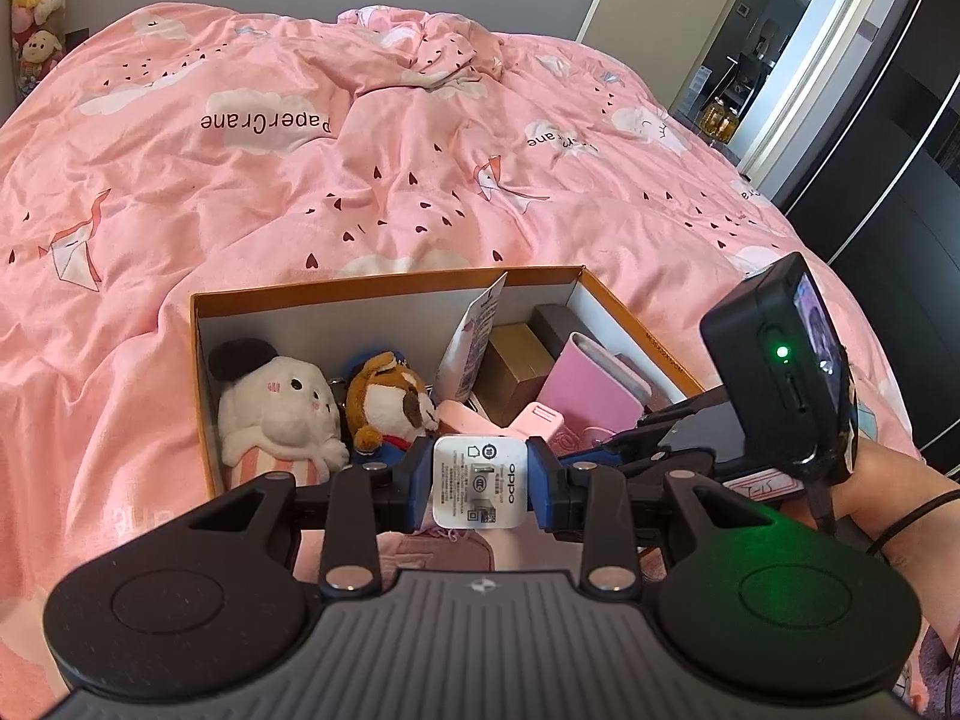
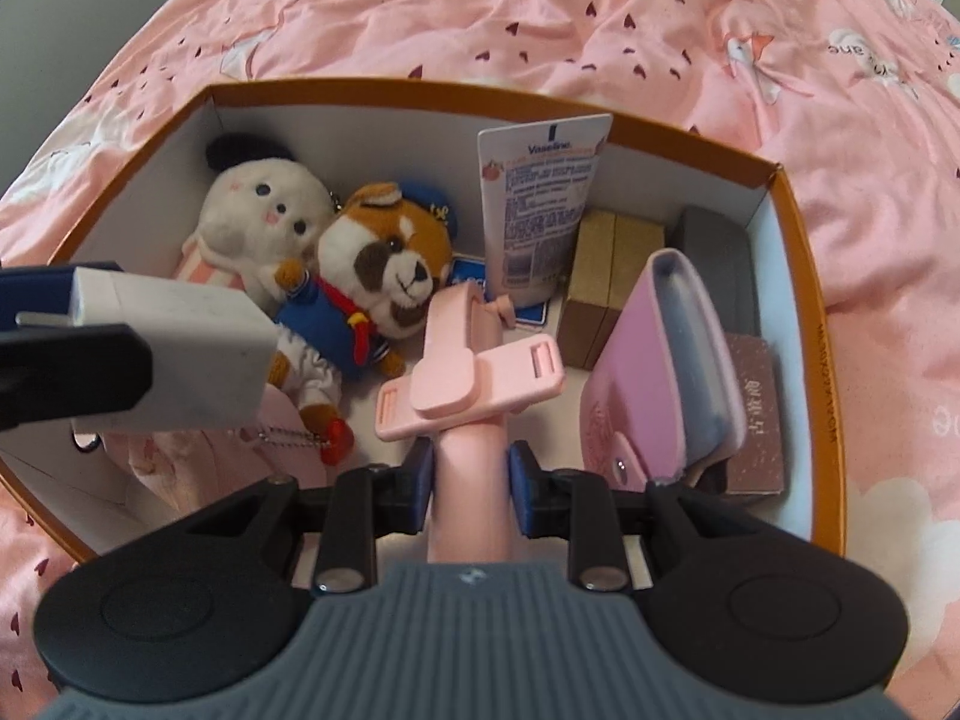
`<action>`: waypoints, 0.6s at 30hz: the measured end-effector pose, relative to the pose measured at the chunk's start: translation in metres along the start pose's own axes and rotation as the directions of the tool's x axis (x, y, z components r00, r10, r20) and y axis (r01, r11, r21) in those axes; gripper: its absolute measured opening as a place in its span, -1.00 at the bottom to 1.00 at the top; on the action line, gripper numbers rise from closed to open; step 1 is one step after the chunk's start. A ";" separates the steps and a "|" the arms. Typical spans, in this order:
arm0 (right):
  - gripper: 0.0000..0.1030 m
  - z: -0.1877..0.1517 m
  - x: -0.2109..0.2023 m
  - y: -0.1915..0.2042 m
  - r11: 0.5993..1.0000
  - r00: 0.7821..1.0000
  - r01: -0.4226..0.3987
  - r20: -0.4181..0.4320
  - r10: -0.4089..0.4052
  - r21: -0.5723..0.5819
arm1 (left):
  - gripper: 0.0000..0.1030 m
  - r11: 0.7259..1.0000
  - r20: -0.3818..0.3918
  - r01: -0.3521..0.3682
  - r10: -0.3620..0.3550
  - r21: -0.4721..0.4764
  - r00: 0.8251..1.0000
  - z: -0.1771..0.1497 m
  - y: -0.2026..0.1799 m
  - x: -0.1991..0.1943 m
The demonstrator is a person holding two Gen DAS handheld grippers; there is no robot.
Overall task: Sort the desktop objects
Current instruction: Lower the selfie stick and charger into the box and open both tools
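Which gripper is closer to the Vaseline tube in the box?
Right. The right gripper, holding the pink phone holder, points toward the Vaseline tube; the left gripper, holding the white charger, hangs near the plush toys.

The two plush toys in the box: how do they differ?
The white plush has a black ear and a pink-striped outfit; the brown plush wears a blue sailor outfit with a red scarf and a cap. The white one lies nearer the box's corner. Both lie face up, side by side.

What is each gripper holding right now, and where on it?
The left gripper clamps the white charger by two opposite sides. The right gripper grips the pink selfie stick on its handle.
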State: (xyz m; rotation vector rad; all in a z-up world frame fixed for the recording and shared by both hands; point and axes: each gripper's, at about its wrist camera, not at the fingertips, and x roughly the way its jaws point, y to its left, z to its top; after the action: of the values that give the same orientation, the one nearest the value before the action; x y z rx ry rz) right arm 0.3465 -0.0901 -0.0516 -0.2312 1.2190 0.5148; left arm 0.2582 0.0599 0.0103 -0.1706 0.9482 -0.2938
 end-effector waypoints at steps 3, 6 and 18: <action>-0.44 0.001 0.002 0.002 1.000 1.000 0.009 -0.025 -0.009 -0.019 | -0.27 1.000 -0.004 -0.018 0.018 0.014 1.000 0.000 -0.002 0.001; -0.44 0.003 0.004 0.003 0.999 0.999 0.013 -0.045 -0.015 -0.031 | -0.27 1.000 -0.007 -0.022 0.022 0.018 1.000 0.001 -0.004 0.002; -0.36 0.008 0.006 0.004 0.998 0.997 0.029 -0.075 -0.033 -0.055 | -0.27 1.000 -0.016 -0.012 0.013 0.022 1.000 0.002 -0.008 0.002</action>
State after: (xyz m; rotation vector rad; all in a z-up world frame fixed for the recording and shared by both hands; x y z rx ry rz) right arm 0.3526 -0.0820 -0.0542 -0.3173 1.2740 0.5157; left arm 0.2601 0.0514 0.0122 -0.1420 0.9615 -0.2946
